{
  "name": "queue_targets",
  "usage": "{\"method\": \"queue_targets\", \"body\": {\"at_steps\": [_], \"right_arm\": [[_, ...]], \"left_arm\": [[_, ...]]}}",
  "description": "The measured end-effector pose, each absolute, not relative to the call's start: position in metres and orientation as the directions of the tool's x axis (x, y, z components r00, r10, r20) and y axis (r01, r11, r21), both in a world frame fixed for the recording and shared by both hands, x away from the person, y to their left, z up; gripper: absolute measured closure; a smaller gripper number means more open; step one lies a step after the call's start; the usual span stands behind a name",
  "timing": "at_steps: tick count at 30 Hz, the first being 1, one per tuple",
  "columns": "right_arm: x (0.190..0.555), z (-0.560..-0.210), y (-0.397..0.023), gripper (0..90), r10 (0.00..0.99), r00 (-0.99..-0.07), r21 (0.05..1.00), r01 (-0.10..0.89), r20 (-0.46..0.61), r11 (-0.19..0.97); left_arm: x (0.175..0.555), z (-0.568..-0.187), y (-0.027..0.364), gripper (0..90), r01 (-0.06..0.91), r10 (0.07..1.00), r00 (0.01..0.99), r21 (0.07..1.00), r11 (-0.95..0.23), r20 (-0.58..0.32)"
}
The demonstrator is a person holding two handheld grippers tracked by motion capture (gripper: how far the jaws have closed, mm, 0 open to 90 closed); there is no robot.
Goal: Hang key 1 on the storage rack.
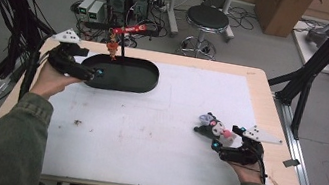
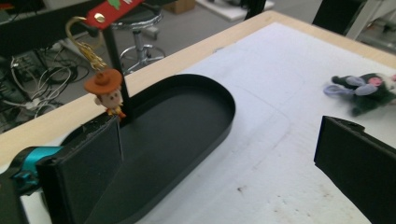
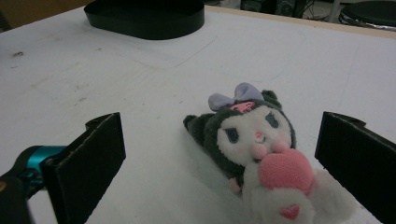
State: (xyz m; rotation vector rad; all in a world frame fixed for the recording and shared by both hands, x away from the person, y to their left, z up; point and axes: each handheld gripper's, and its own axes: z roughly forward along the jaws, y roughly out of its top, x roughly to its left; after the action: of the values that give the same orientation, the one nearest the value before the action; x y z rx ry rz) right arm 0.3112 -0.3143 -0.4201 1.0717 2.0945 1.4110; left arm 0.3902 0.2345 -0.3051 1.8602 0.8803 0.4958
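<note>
The right claw [image 3: 219, 154] stood wide open near the desk's [image 1: 155, 136] right front corner, its 2 black jaws set on either side of a plush toy [image 3: 259, 154] without touching it. The toy lay on its back on the white desk surface: dark grey hood, white face, a lilac bow on top and a pink heart held at its chest. In the high view the same plush toy [image 1: 217, 129] lay just ahead of the right claw [image 1: 225, 140], well apart from the tray.

The left claw [image 2: 215, 168] was also wide open and gripped nothing. It hovered at the left end of a black oval tray [image 2: 187, 121], with 1 jaw over the tray's edge and the other out above bare desk. A thin black post [image 2: 116, 70] rose from the tray; a red strap [image 2: 109, 11] at its top carried a gold chain with a small cowboy figure [image 2: 108, 91] in a brown hat, hanging just beside the post and close above the near jaw. From above, the left claw [image 1: 87, 72] sat at the tray's [image 1: 125, 73] left rim.
</note>
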Motion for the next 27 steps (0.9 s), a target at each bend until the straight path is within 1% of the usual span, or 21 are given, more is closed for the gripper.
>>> {"method": "queue_targets", "body": {"at_steps": [4, 13, 20, 27], "right_arm": [[0.31, -0.419, -0.313, 0.7, 0.772, -0.63, 0.907, 0.369, 0.084, 0.203], [0.31, -0.42, -0.313, 0.7, 0.774, -0.627, 0.906, 0.371, 0.085, 0.201], [0.312, -0.419, -0.311, 0.7, 0.767, -0.636, 0.907, 0.368, 0.085, 0.205], [0.313, -0.419, -0.31, 0.7, 0.767, -0.636, 0.907, 0.368, 0.087, 0.203]], "left_arm": [[0.382, -0.322, 0.236, 1.7, 0.369, 0.762, 0.646, 0.896, -0.247, -0.055], [0.366, -0.339, 0.243, 1.7, 0.37, 0.777, 0.627, 0.899, -0.233, -0.057], [0.349, -0.353, 0.257, 1.7, 0.377, 0.802, 0.591, 0.908, -0.182, -0.085], [0.335, -0.367, 0.27, 1.7, 0.344, 0.818, 0.569, 0.928, -0.143, -0.085]]}}
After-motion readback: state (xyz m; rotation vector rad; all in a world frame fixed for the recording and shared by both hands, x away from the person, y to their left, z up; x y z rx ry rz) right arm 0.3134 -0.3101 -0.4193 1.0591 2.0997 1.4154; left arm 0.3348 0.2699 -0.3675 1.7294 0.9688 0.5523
